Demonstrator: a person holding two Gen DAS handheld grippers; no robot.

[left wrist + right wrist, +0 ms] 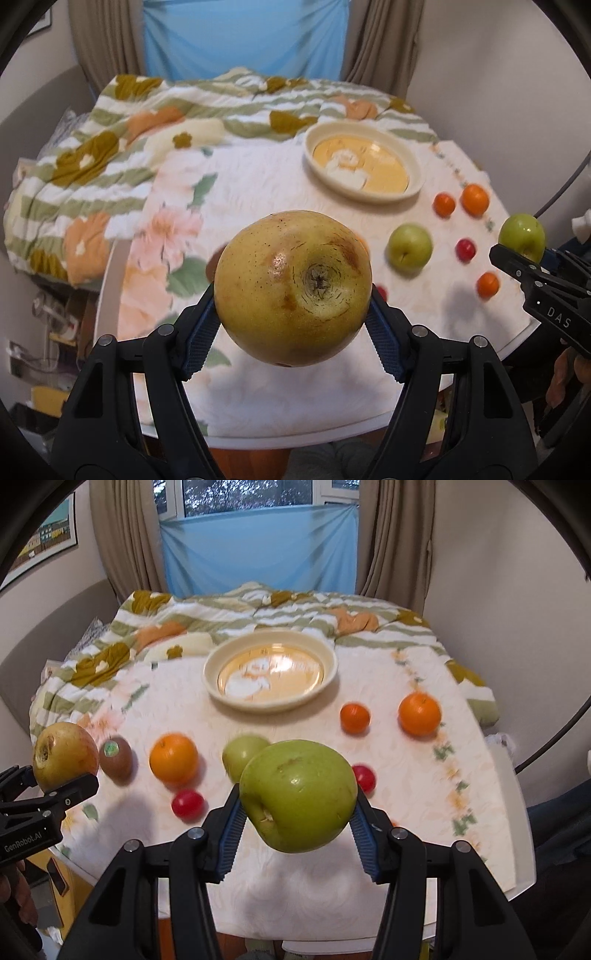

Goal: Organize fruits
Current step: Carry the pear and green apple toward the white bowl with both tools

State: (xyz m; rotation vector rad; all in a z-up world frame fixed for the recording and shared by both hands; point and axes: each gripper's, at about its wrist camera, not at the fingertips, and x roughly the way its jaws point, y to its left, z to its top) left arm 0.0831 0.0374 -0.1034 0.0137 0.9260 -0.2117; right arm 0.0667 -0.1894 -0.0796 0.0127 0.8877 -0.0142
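Left claw (pixel 293 295) clamps yellow apple (pixel 293 286), right claw (pixel 297 808) clamps green apple (pixel 298 795); advise level carry to empty plate (pixel 270 674), staggered low release.

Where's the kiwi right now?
In the right wrist view the kiwi lies on the tablecloth at the left, between the yellow-brown apple held in the left tongs and an orange.
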